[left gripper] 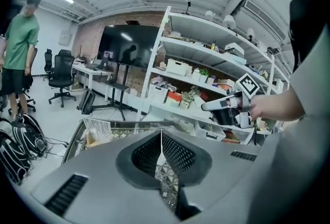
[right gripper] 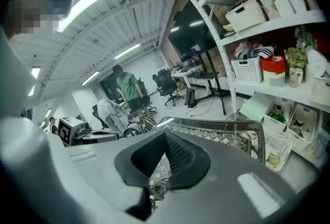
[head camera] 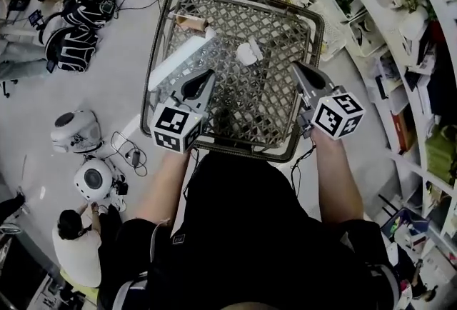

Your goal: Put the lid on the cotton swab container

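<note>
Head view, looking steeply down: we hold both tongs over a wire mesh basket [head camera: 275, 26]. At far left, black backpacks [head camera: 86, 7] lie on the floor. Our left gripper [head camera: 210, 73] hovers above the basket's near-left part, jaws pressed together on nothing (its own view shows the same), just beside a long white box [head camera: 178, 58]. The cotton swab container [head camera: 248, 53] lies on the mesh between the two grippers, touched by neither. Our right gripper [head camera: 294, 64], jaws likewise together and empty, hangs near the right rim; cluttered shelves [head camera: 400, 30] stand beyond.
</note>
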The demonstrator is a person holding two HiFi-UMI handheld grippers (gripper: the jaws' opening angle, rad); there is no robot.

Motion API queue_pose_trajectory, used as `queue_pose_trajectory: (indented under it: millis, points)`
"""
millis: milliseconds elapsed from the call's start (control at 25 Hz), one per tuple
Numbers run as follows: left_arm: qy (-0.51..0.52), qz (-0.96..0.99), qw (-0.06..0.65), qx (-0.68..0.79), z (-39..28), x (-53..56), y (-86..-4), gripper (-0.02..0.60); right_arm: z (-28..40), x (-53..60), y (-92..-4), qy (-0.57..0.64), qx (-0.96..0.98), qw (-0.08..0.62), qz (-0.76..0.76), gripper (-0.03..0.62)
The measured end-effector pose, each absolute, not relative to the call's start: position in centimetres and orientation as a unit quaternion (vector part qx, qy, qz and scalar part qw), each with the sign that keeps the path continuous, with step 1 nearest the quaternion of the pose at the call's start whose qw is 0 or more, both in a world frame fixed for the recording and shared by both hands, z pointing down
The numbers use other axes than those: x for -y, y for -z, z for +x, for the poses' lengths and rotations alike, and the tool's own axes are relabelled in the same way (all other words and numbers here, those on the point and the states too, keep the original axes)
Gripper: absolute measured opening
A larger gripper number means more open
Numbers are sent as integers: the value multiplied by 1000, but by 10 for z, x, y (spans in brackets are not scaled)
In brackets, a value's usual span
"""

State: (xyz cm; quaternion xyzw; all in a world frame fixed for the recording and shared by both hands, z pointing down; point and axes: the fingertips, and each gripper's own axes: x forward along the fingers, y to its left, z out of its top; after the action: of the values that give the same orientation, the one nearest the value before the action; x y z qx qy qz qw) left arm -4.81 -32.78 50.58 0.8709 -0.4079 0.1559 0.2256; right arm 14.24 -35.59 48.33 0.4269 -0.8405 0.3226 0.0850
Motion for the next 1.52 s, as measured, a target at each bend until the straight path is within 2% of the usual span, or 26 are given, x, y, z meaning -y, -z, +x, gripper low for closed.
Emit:
queue_pose_trajectory:
  millis: [440, 880, 1280, 1520]
  points:
    - [-205, 868, 244, 380, -30, 359, -595, 2, 118, 389, -560, -363, 828, 110, 413, 9]
    - [-251, 873, 242, 341, 5, 374, -666, 2, 101, 410, -602, -360, 831, 136, 402, 9]
    - [-265, 866, 262, 334, 12, 379, -690, 2, 80, 409, -617, -365, 834, 154, 385, 9]
    - [-262, 867, 266, 329, 7, 379, -686, 2, 67, 402, -625, -353, 837, 193, 371, 9]
